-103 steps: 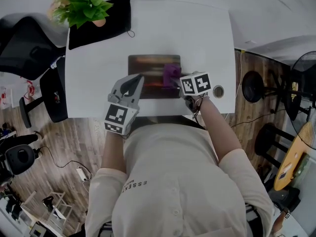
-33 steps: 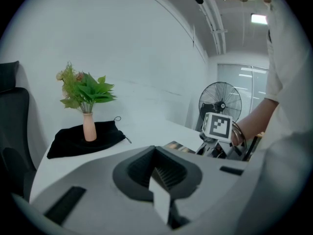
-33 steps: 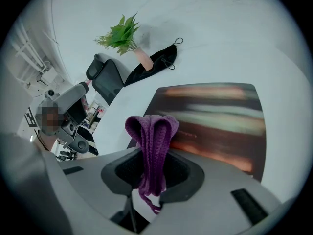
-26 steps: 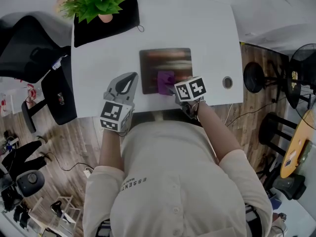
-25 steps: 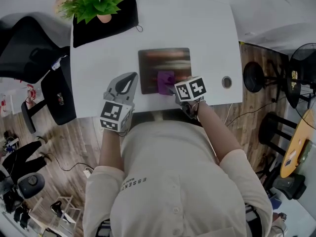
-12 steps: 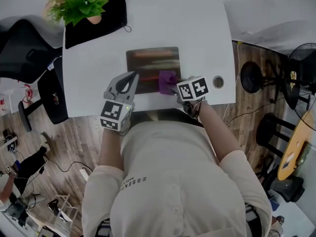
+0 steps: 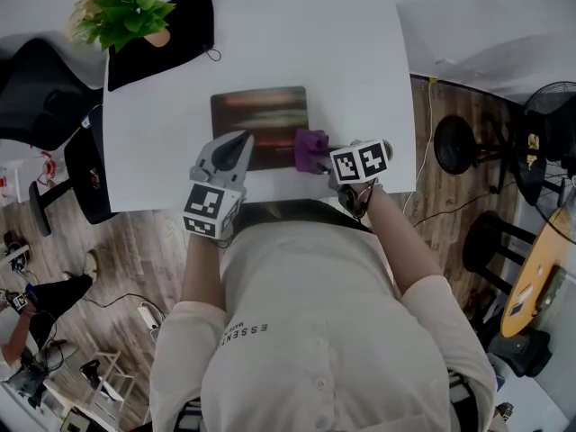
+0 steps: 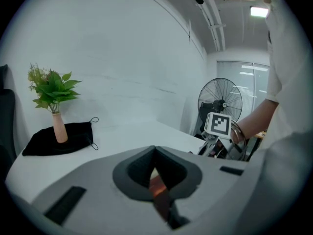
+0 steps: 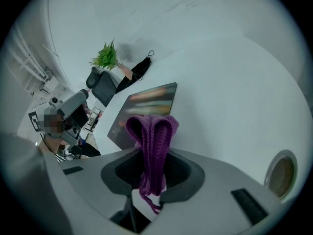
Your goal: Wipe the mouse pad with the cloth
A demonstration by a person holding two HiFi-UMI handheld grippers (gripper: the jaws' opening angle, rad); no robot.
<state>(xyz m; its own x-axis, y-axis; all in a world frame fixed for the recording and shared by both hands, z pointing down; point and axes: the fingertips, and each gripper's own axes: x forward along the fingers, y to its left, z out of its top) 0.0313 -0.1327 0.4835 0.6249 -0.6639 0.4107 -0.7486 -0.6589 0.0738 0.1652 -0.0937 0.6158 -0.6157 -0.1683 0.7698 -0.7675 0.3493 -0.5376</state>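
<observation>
Cloth sits clamped in my right gripper, at the mouse pad's right edge near the table's front edge; my left gripper is closed on nothing over the pad's front edge. I judge wiping under way, more strokes possibly left

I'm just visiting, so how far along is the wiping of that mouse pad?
Done: the right claw is clamped on the purple cloth. In hand: the cloth sits at the right edge of the mouse pad, while the closed left claw is over its near left part. Left: no picture shows which parts are wiped, so probably more strokes, then setting the cloth down.
</observation>
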